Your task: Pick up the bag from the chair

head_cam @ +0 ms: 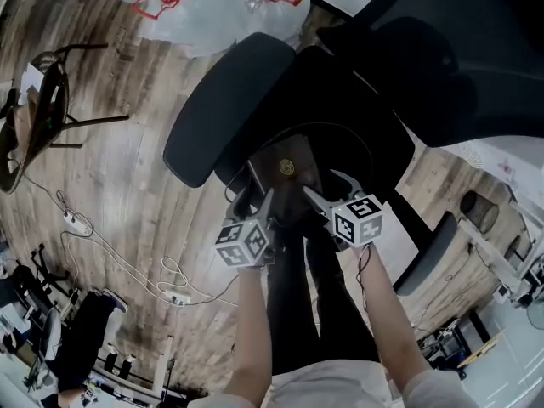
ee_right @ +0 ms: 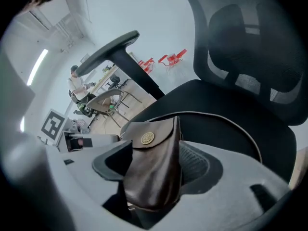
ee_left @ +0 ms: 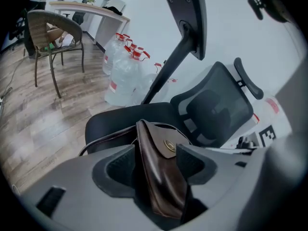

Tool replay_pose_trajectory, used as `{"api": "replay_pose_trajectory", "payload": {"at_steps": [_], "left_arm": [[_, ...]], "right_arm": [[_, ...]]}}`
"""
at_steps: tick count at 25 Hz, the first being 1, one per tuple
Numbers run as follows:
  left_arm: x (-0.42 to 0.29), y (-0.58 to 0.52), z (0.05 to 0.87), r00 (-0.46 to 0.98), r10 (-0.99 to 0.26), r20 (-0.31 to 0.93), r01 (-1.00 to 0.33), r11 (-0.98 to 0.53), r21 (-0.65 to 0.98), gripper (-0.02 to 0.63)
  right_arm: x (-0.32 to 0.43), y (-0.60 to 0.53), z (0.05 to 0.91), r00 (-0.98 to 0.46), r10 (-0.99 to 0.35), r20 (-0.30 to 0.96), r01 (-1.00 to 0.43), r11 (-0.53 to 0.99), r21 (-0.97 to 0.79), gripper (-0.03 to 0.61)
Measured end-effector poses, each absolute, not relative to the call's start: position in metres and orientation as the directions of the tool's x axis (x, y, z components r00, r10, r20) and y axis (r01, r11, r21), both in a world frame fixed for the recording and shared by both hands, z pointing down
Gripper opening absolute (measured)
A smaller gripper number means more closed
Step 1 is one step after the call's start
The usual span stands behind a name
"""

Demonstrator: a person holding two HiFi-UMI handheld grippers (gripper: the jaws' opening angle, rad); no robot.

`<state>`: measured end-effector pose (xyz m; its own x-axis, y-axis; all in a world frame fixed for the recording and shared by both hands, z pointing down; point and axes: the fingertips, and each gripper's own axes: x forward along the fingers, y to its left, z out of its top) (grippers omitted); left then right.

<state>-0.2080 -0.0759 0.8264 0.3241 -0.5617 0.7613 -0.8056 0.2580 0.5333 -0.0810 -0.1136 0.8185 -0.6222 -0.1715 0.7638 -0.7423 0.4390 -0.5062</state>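
Grasp step, done: the left claw (ee_left: pixel 156 166) and right claw (ee_right: pixel 153 165) both pinch the brown bag (head_cam: pixel 289 167). It stands upright over the chair seat (head_cam: pixel 340 92), at 12 o'clock from them, its strap (ee_right: pixel 224 117) looped on the seat. Next, I judge: raise both together, clearing the armrest (head_cam: pixel 228 109) at 10 o'clock.
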Motion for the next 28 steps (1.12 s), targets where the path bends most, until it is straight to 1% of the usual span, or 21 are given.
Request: {"api": "replay_pose_trajectory", "payload": {"at_steps": [3,7,11,14,15,17,18,20,23,25,28], "left_arm": [[-0.209,-0.086,0.837,0.314,-0.576,0.755,-0.780,0.296,0.551,0.276],[-0.203,-0.087,0.852,0.333,-0.544,0.770,-0.751,0.341,0.565,0.279],[-0.190,-0.083,0.865,0.374,-0.506,0.777,-0.742,0.339,0.578,0.278],[-0.187,-0.081,0.872,0.377,-0.480,0.792,-0.763,0.324,0.559,0.273],[-0.186,-0.081,0.873,0.376,-0.474,0.796,-0.769,0.319,0.553,0.272],[-0.184,-0.080,0.873,0.377,-0.465,0.801,-0.776,0.313,0.547,0.268],[-0.183,-0.080,0.873,0.377,-0.460,0.804,-0.780,0.310,0.544,0.267],[-0.185,-0.080,0.874,0.375,-0.451,0.810,-0.786,0.309,0.535,0.261],[-0.186,-0.080,0.876,0.373,-0.449,0.812,-0.783,0.318,0.535,0.250],[-0.180,-0.080,0.875,0.386,-0.460,0.800,-0.758,0.336,0.559,0.207],[-0.177,-0.080,0.874,0.392,-0.474,0.789,-0.744,0.341,0.575,0.187]], "right_arm": [[-0.080,-0.121,0.832,-0.618,-0.158,0.770,-0.744,0.433,-0.508,0.314],[-0.086,-0.121,0.853,-0.626,-0.117,0.771,-0.742,0.396,-0.542,0.326],[-0.090,-0.120,0.868,-0.640,-0.086,0.763,-0.737,0.349,-0.579,0.345],[-0.087,-0.124,0.873,-0.674,-0.096,0.733,-0.726,0.269,-0.633,0.344],[-0.086,-0.124,0.874,-0.688,-0.096,0.719,-0.718,0.233,-0.656,0.340],[-0.083,-0.120,0.877,-0.709,-0.072,0.702,-0.702,0.170,-0.691,0.311],[-0.083,-0.117,0.880,-0.711,-0.048,0.701,-0.699,0.152,-0.699,0.281],[-0.086,-0.113,0.885,-0.709,0.009,0.705,-0.697,0.139,-0.703,0.262],[-0.090,-0.110,0.890,-0.704,0.073,0.707,-0.692,0.156,-0.705,0.258],[-0.090,-0.109,0.888,-0.702,0.087,0.707,-0.685,0.192,-0.703,0.237],[-0.091,-0.108,0.884,-0.708,0.076,0.702,-0.673,0.228,-0.703,0.197]]}}
